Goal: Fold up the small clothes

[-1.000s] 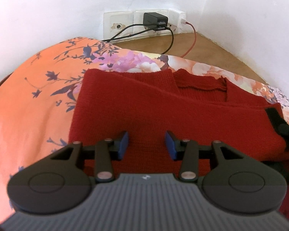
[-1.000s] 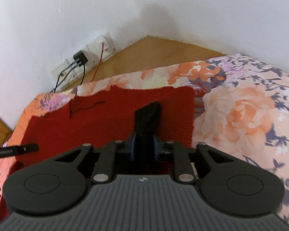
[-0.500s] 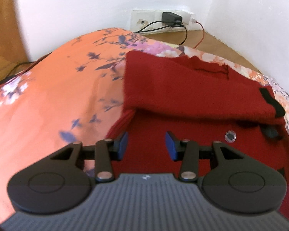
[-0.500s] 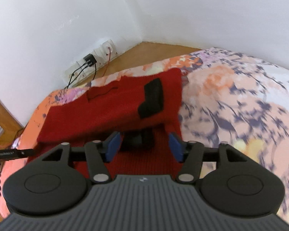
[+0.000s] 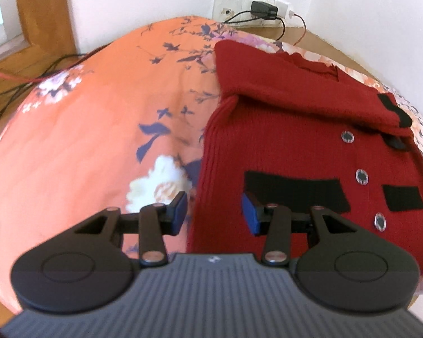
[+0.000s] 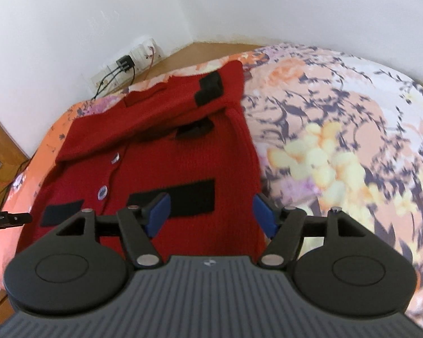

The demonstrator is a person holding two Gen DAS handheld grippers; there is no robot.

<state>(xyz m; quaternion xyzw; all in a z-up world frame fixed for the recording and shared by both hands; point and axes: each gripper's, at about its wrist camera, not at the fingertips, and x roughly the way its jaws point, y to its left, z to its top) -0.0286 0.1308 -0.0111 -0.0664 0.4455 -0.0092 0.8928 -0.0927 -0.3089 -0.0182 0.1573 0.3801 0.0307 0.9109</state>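
A small red knit cardigan (image 5: 284,146) (image 6: 166,157) with black pocket bands and round buttons lies on the floral bedspread (image 5: 104,118). Its sleeves are folded across the chest, black cuffs (image 6: 208,88) at one side. My left gripper (image 5: 214,214) is open above the cardigan's left edge near the hem. My right gripper (image 6: 211,214) is open over the cardigan's right edge, near the black pocket band (image 6: 177,195). Nothing sits between either pair of fingers.
White walls meet in a corner beyond the bed. A wall socket strip with a black charger (image 5: 263,8) (image 6: 125,63) and cables sits low on the wall. Wooden frame (image 5: 42,11) and floor cables at the left. The other gripper's tip (image 6: 8,218) shows at the left edge.
The right gripper opened and let go of the black cuff, leaving the sleeve folded across. Both grippers pulled back toward the cardigan's hem, so its buttons and pocket bands came into view.
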